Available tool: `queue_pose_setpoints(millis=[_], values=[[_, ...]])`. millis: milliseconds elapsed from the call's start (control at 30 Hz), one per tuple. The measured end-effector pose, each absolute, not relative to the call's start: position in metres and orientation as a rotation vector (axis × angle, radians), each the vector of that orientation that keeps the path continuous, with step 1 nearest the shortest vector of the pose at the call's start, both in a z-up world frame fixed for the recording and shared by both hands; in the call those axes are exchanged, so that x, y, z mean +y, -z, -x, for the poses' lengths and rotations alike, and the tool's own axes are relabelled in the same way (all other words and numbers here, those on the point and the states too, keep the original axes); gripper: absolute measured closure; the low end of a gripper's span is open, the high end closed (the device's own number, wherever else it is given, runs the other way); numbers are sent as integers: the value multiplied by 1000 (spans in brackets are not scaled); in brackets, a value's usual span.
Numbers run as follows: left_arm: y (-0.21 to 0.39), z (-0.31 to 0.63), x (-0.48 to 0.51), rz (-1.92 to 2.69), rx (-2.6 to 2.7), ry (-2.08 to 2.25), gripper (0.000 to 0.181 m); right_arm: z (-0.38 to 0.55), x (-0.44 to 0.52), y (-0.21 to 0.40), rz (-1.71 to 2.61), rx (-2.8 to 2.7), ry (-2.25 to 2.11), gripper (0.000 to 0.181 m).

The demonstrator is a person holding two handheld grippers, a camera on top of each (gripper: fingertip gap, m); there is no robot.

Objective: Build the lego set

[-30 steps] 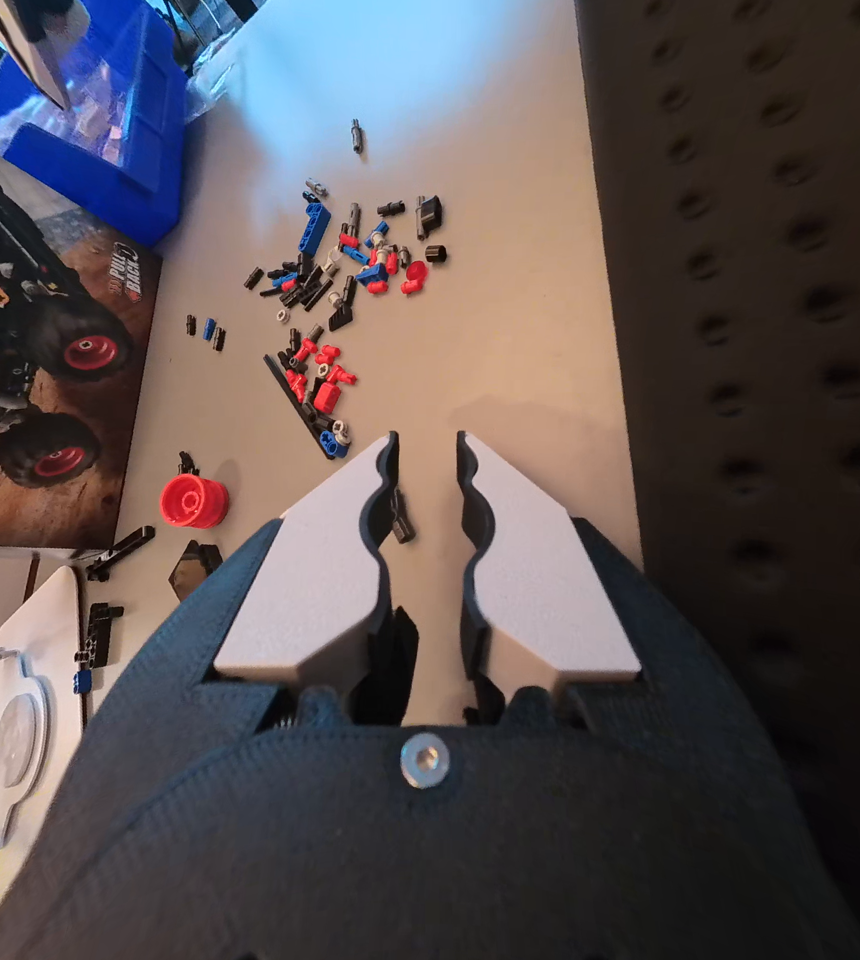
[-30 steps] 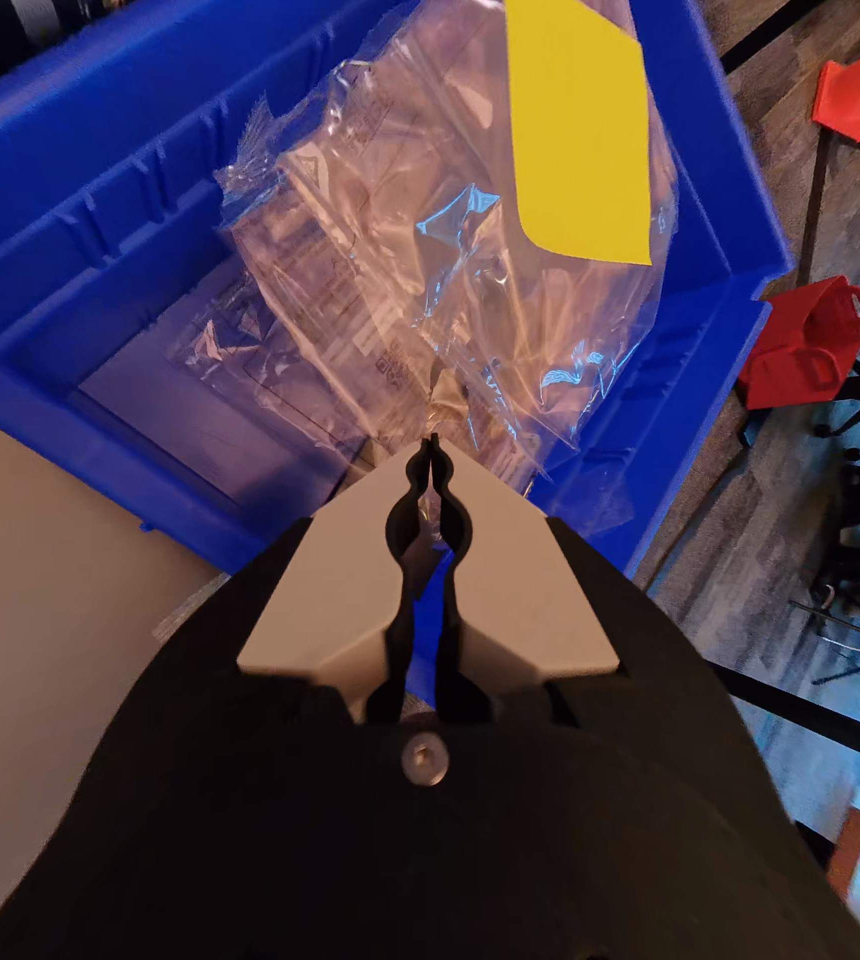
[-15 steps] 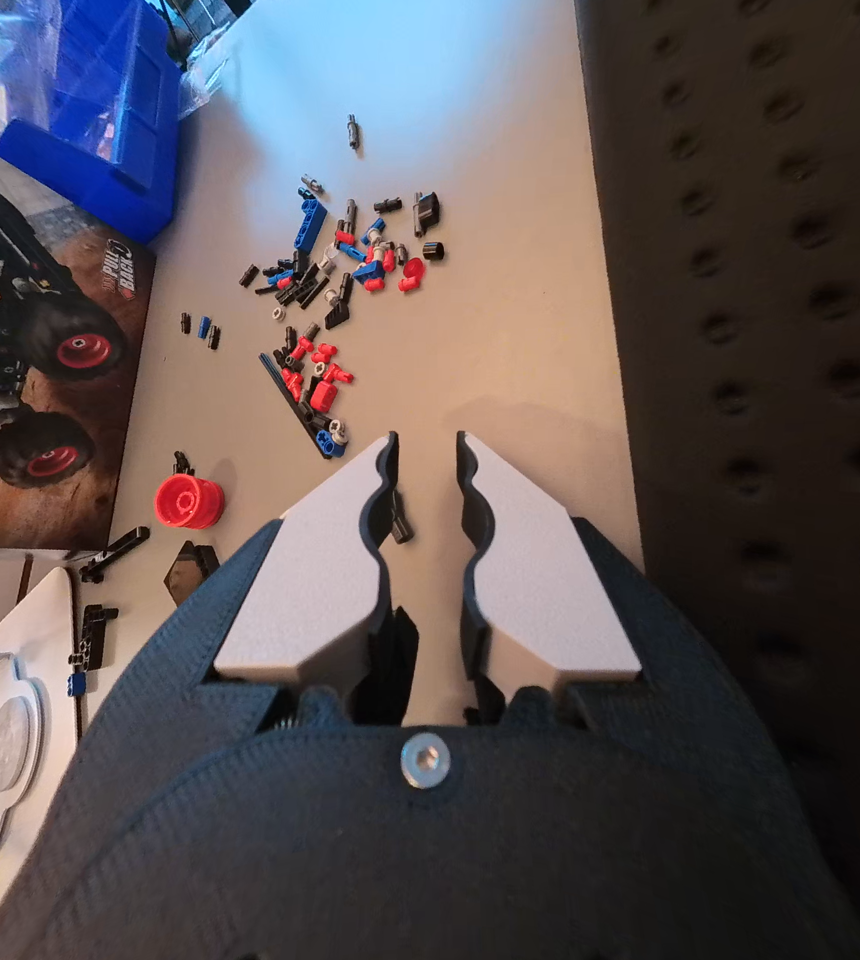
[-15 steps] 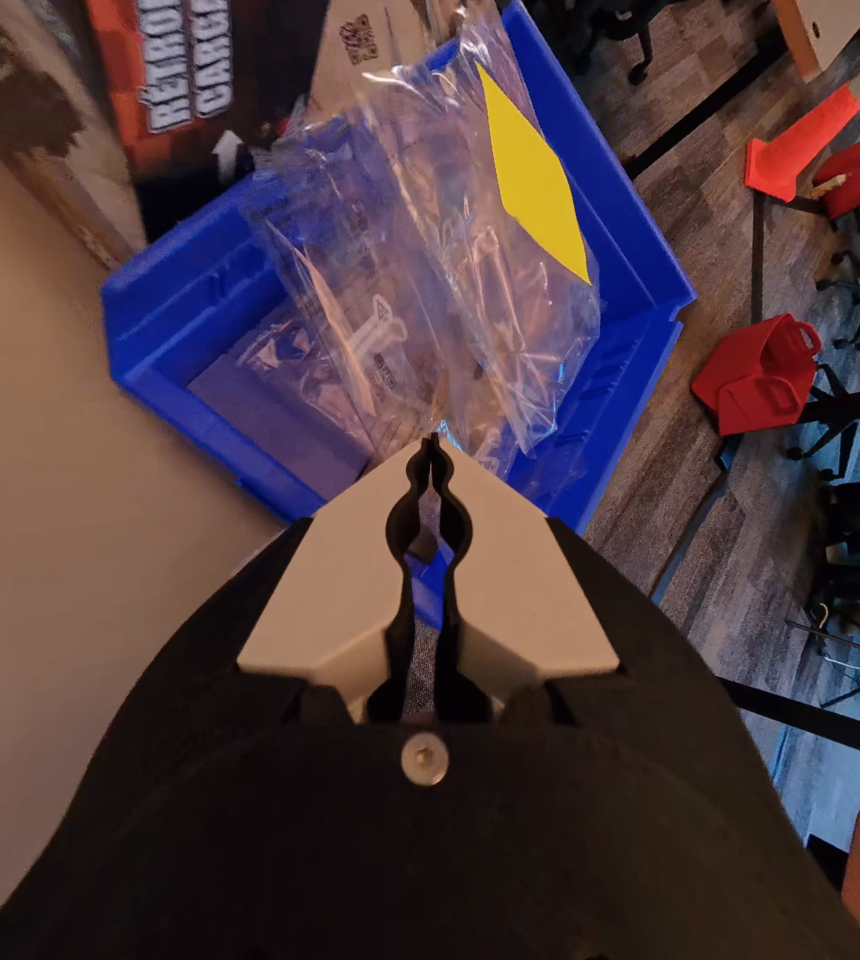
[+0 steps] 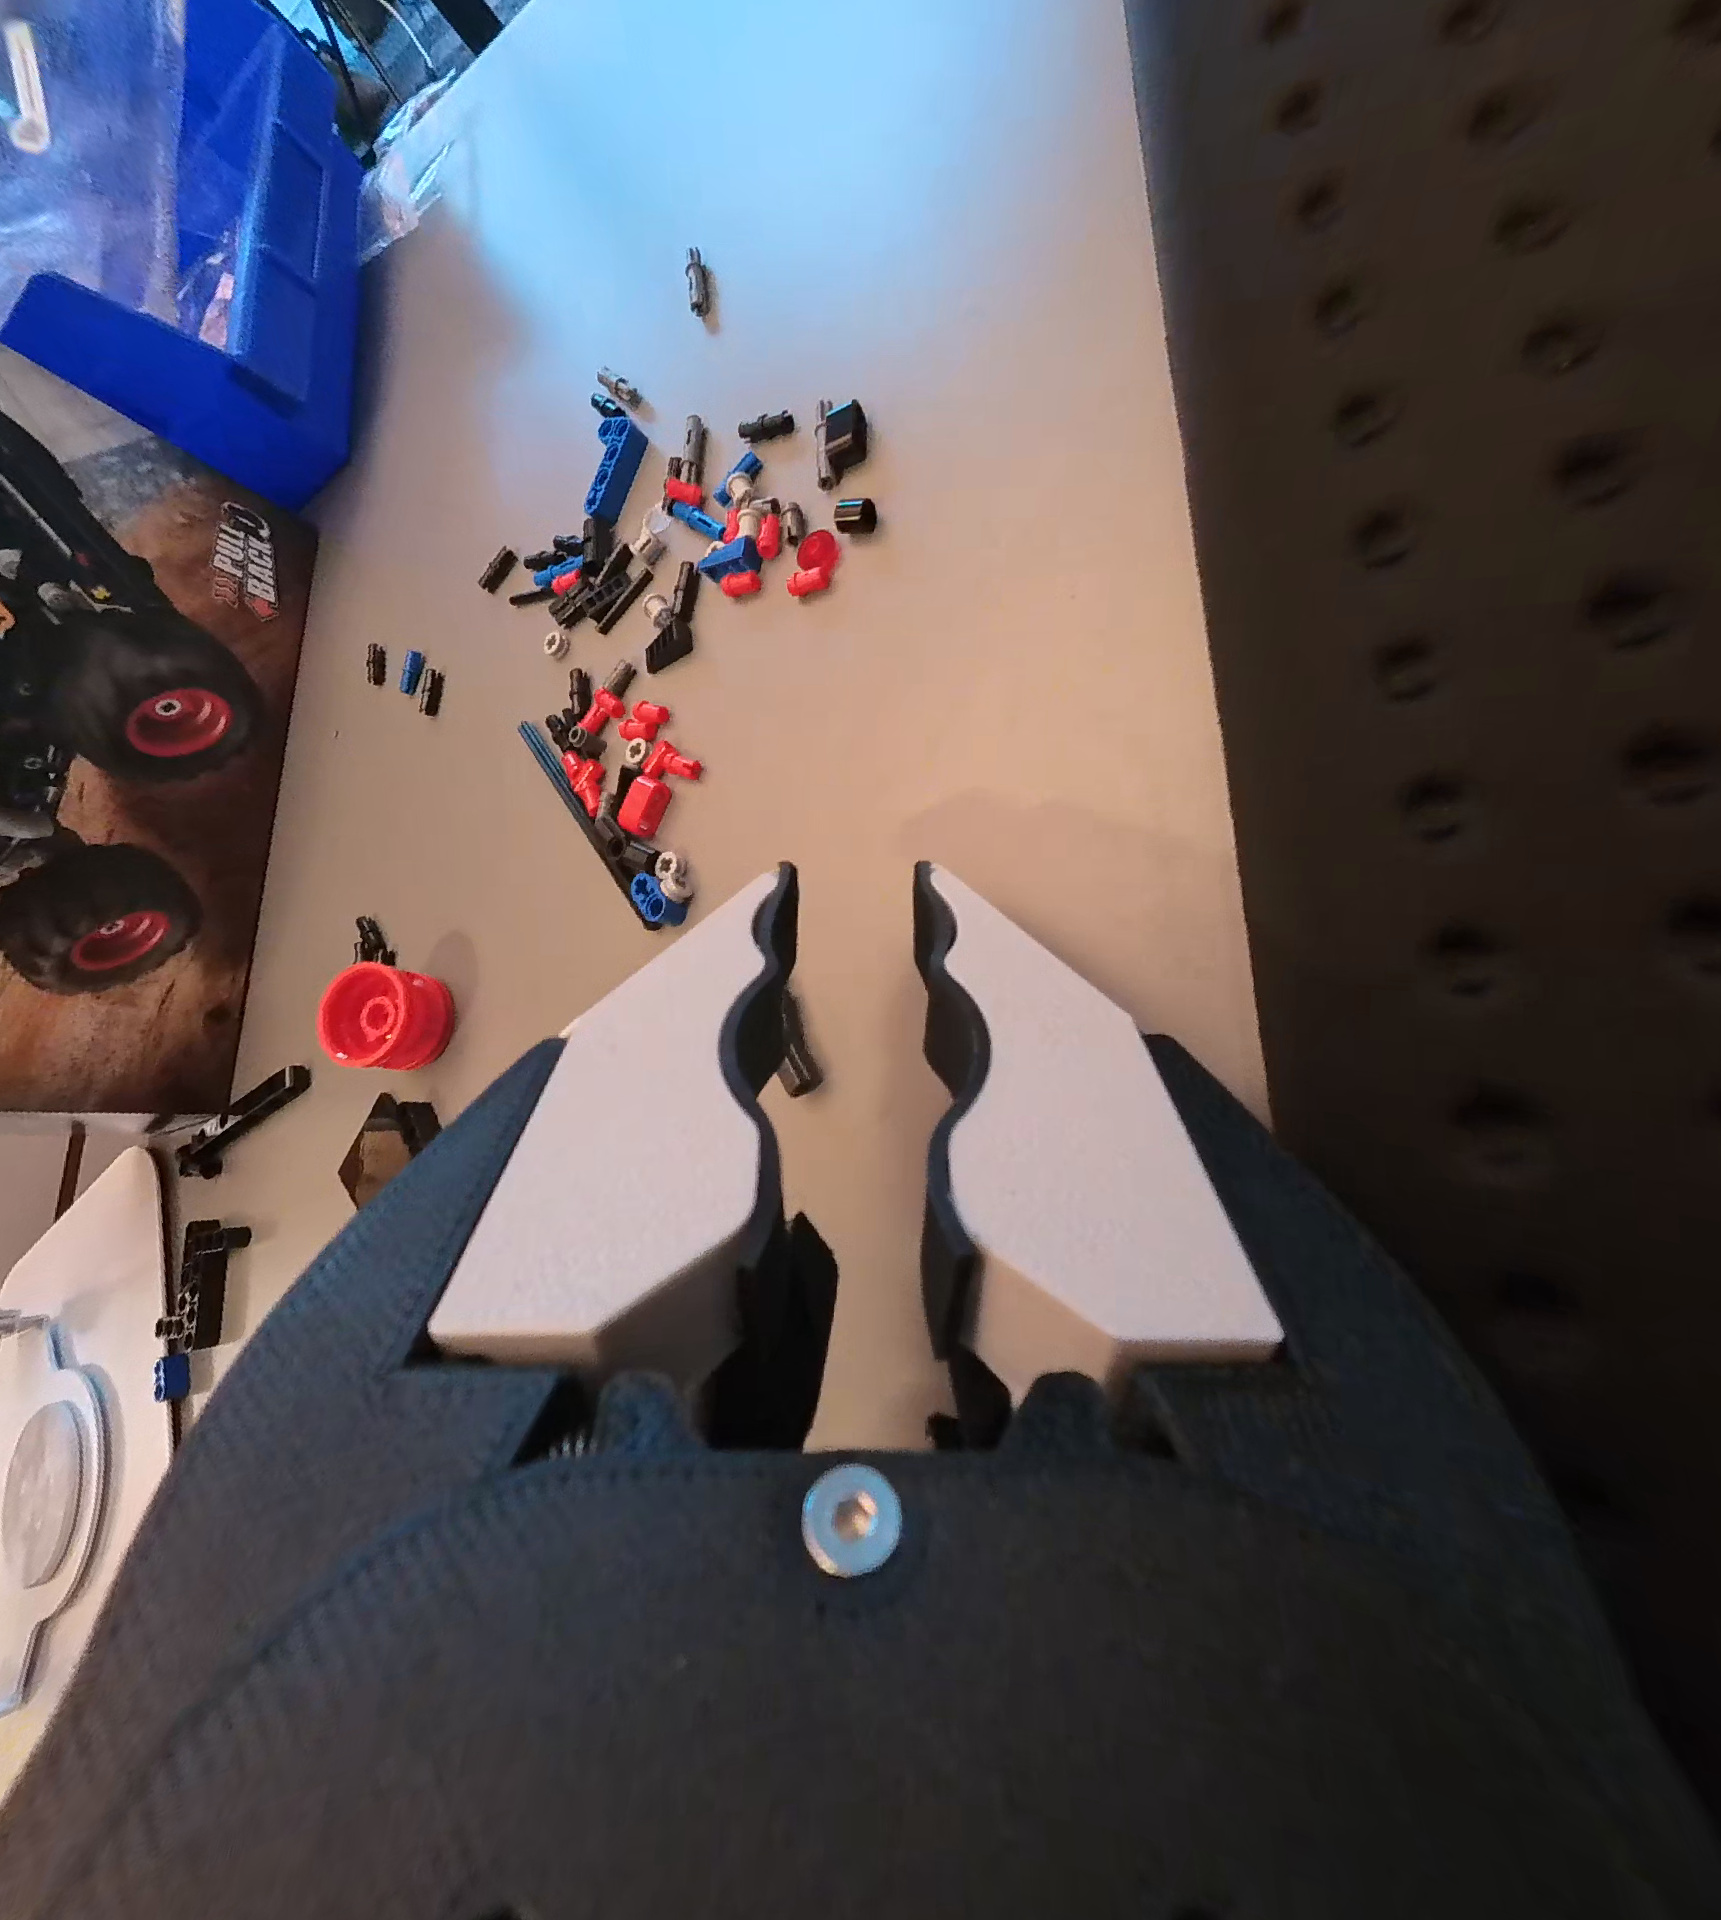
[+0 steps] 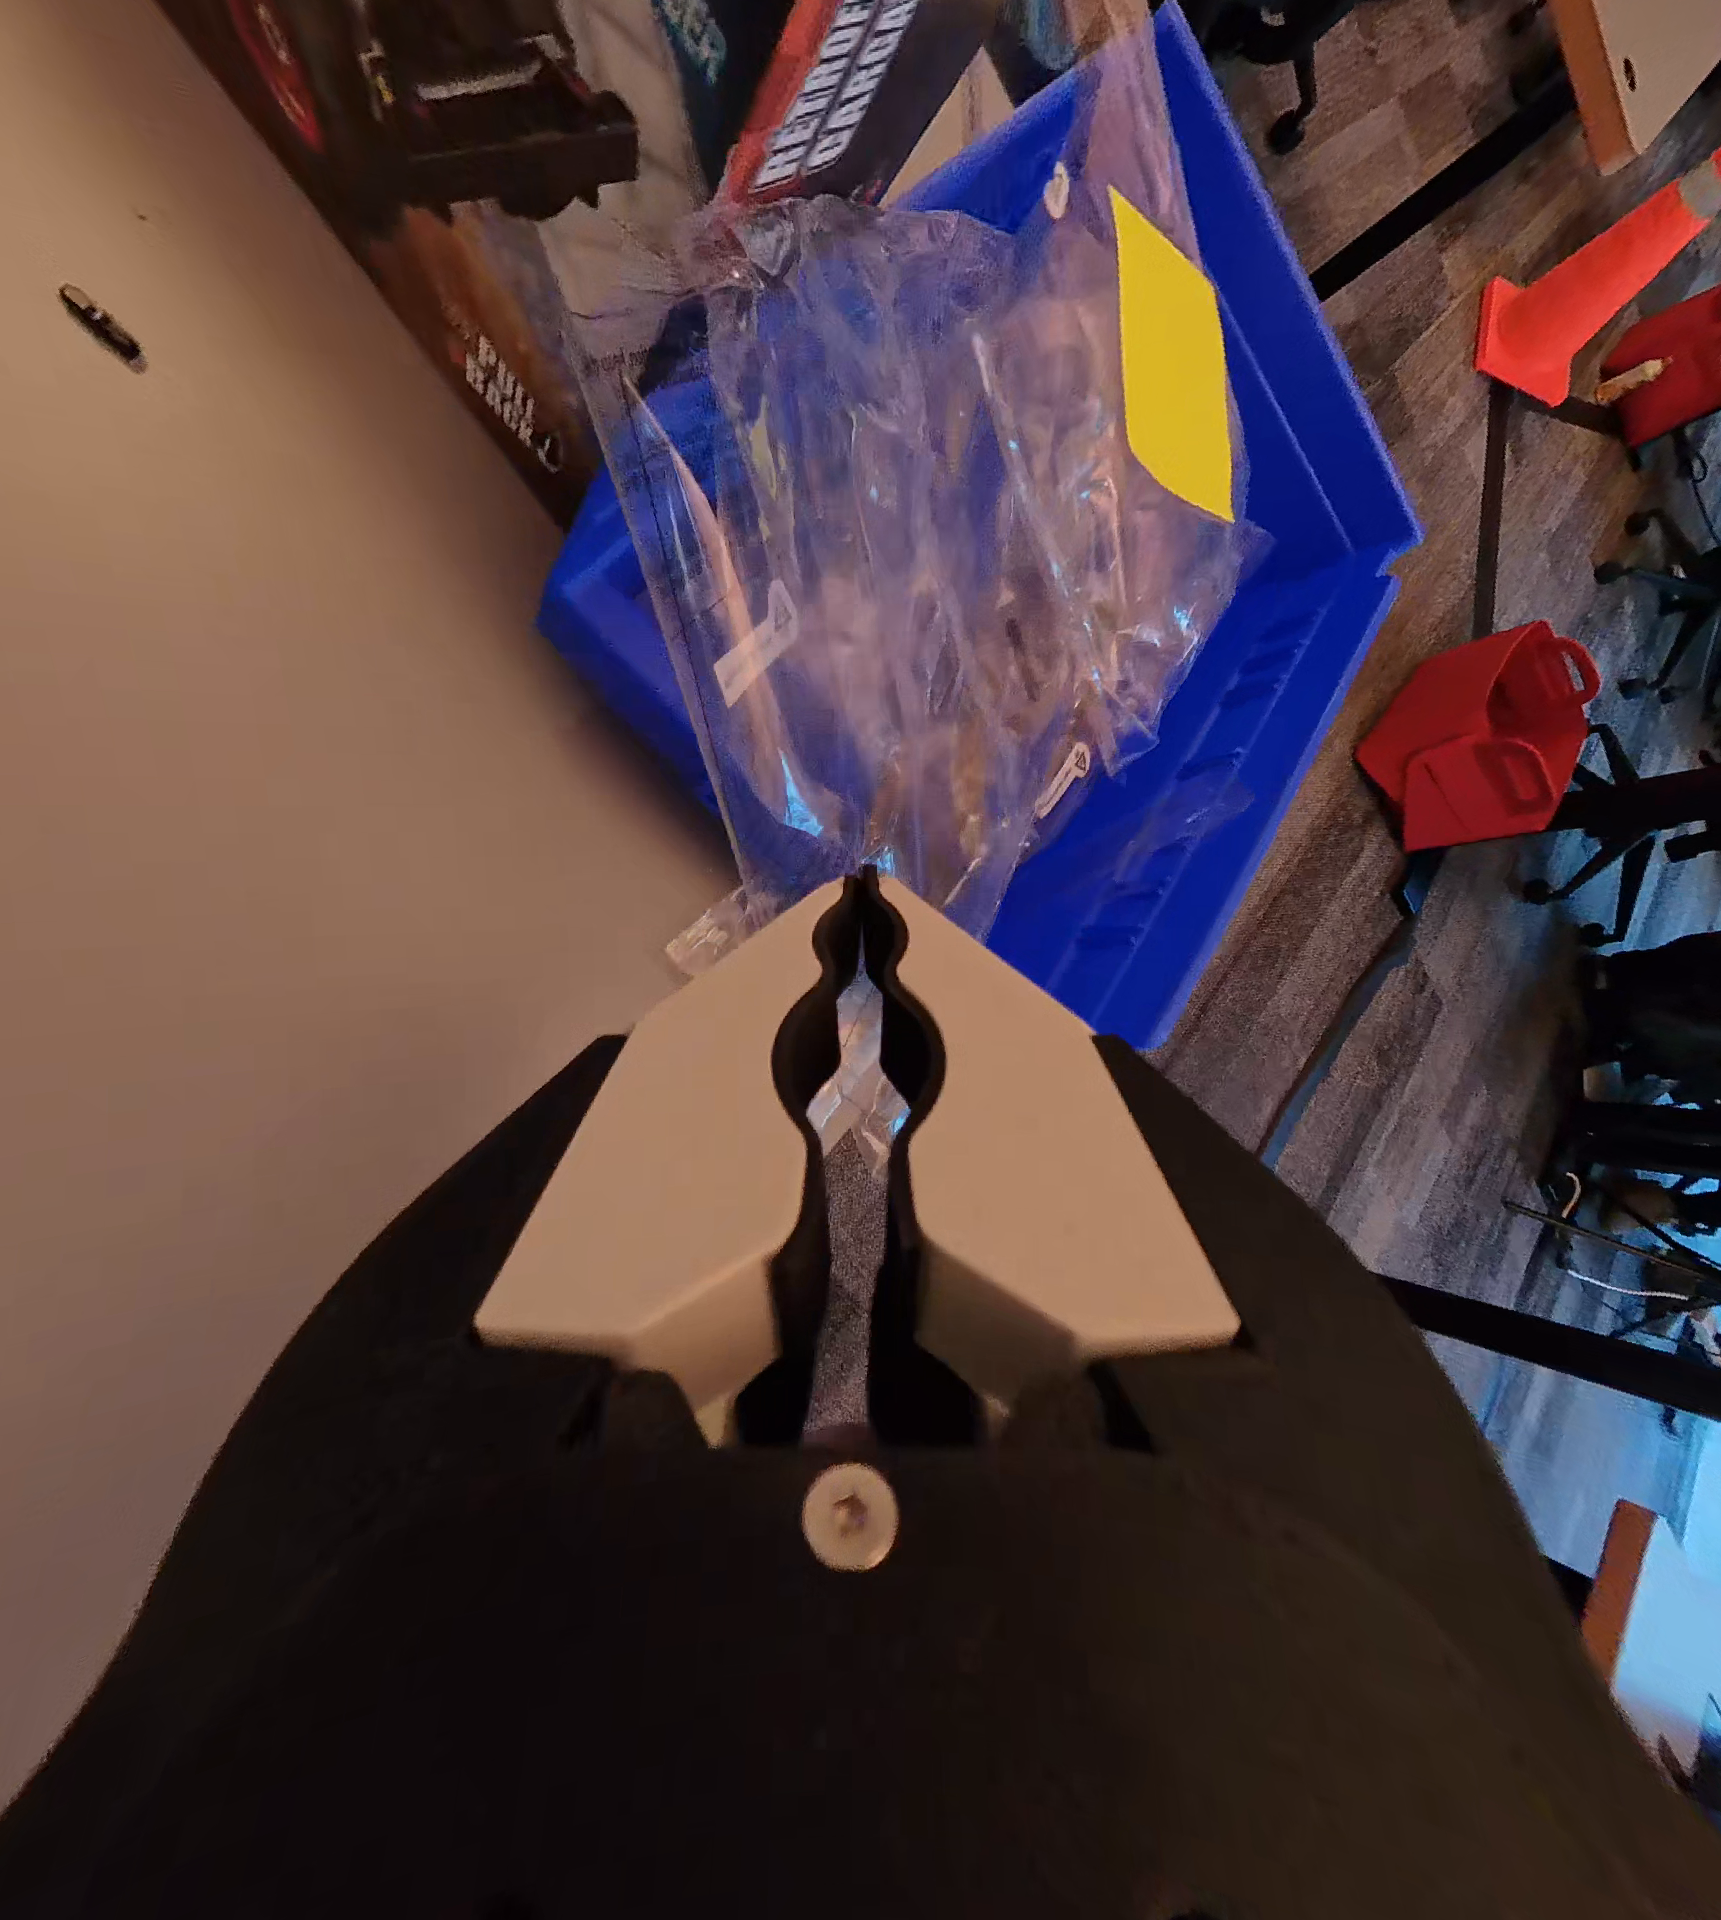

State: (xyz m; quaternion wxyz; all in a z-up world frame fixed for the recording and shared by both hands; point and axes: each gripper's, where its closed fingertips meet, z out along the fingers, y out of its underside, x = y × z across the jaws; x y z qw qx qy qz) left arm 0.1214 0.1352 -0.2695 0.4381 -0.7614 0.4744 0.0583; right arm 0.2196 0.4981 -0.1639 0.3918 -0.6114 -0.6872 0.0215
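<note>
My right gripper (image 6: 861,883) is shut on a clear plastic bag (image 6: 918,540) with a yellow patch and holds it above the blue bin (image 6: 1240,748). The bag also shows blurred in the left wrist view (image 5: 35,145), at the top left. My left gripper (image 5: 854,883) is open and empty, low over the table. A small black pin (image 5: 796,1049) lies between its fingers. Loose red, blue and black lego parts (image 5: 658,613) lie scattered ahead of it. A red wheel hub (image 5: 383,1016) lies to its left.
The lego box (image 5: 56,748) with a truck picture lies at the left, next to the blue bin (image 5: 253,312). A dark dimpled panel (image 5: 1510,727) runs along the table's right edge. A white stand (image 5: 56,1455) sits at the lower left. Beyond the table's edge are red items (image 6: 1490,727) on the floor.
My right gripper has lifted the bag up and away from the bin, so the bin looks smaller and farther. The left gripper has stayed nearly still and open.
</note>
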Motion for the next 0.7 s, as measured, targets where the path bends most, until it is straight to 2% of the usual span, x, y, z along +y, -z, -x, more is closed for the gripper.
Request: queue_pose_setpoints(millis=[500, 700], values=[[267, -114, 122, 1888, 1153, -175, 160, -245, 402, 155, 1371, -1824, 102, 181], [246, -110, 132, 1896, 980, -131, 147, -243, 354, 156, 1331, -1827, 145, 181]])
